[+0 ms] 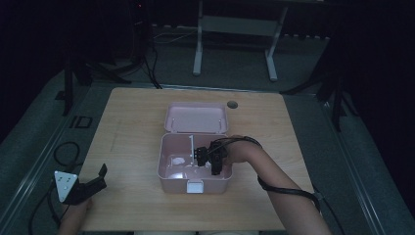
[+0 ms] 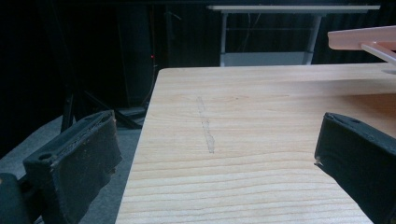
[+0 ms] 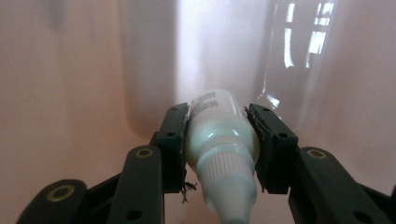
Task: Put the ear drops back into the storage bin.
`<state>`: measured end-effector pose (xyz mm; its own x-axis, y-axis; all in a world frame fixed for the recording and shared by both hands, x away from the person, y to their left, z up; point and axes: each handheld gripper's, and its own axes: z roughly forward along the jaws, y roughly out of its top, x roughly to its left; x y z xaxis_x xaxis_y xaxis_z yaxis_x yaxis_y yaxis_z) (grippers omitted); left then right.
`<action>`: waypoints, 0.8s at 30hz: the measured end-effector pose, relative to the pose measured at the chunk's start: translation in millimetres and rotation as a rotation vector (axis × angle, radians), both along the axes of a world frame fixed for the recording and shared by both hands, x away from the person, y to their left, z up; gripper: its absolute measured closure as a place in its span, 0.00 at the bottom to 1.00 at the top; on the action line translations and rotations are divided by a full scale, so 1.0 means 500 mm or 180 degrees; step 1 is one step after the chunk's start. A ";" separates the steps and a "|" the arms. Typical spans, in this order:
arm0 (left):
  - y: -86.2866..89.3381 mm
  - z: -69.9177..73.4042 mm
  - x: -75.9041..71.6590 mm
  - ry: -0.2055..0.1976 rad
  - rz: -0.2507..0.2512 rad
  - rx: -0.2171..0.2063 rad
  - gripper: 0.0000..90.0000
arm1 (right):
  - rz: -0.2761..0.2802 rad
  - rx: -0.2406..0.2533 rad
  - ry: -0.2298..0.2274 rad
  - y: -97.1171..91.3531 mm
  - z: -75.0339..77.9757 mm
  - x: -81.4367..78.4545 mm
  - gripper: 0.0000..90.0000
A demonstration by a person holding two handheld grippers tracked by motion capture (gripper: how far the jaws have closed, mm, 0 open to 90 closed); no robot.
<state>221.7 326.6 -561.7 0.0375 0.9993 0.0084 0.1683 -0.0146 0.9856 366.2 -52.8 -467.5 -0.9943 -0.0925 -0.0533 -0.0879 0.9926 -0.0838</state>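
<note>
A pink plastic box [image 1: 172, 180] stands open at the middle of the wooden table [image 1: 132, 127], its lid [image 1: 196, 117] tipped back. My right gripper [image 1: 204, 157] reaches down inside the box from the right. In the right gripper view my right gripper [image 3: 217, 140] is shut on a small white bottle [image 3: 219, 128] with a ribbed cap, close above the glossy pink box floor [image 3: 84, 84]. My left gripper [image 1: 98, 180] rests at the table's front left corner, jaws open and empty. In the left gripper view my left gripper [image 2: 215, 158] faces bare wood.
A white divider [image 1: 190, 147] stands inside the box, and a white latch [image 1: 195, 187] sits on its front wall. A cable [image 1: 288, 192] trails along the right forearm. A round grommet hole [image 1: 232, 104] lies behind the lid. Table legs [image 1: 197, 49] and stands crowd the dark floor beyond.
</note>
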 end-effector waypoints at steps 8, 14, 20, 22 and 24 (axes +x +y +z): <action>0.000 0.000 0.000 -0.0001 -0.0001 0.0002 0.00 | -0.0176 -0.0032 0.0003 0.007 -0.022 0.017 0.66; -0.001 0.000 0.000 0.0001 -0.0006 0.0012 0.00 | -0.0184 -0.0130 0.0020 0.012 -0.039 0.020 0.66; -0.001 0.000 0.000 0.0002 -0.0013 0.0024 0.00 | -0.0158 -0.0172 0.0020 0.014 -0.052 0.024 0.66; -0.001 0.000 0.000 0.0002 -0.0013 0.0026 0.00 | -0.0183 -0.0175 0.0032 0.013 -0.057 0.025 0.66; -0.002 0.000 0.000 0.0004 -0.0015 0.0035 0.00 | -0.0196 -0.0169 0.0041 0.013 -0.056 0.026 0.66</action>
<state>221.9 325.8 -562.0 0.0423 0.9989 0.0193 0.1693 -0.0262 0.9852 379.1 -46.3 -495.7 -0.9987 -0.0335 -0.0372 -0.0282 0.9904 -0.1357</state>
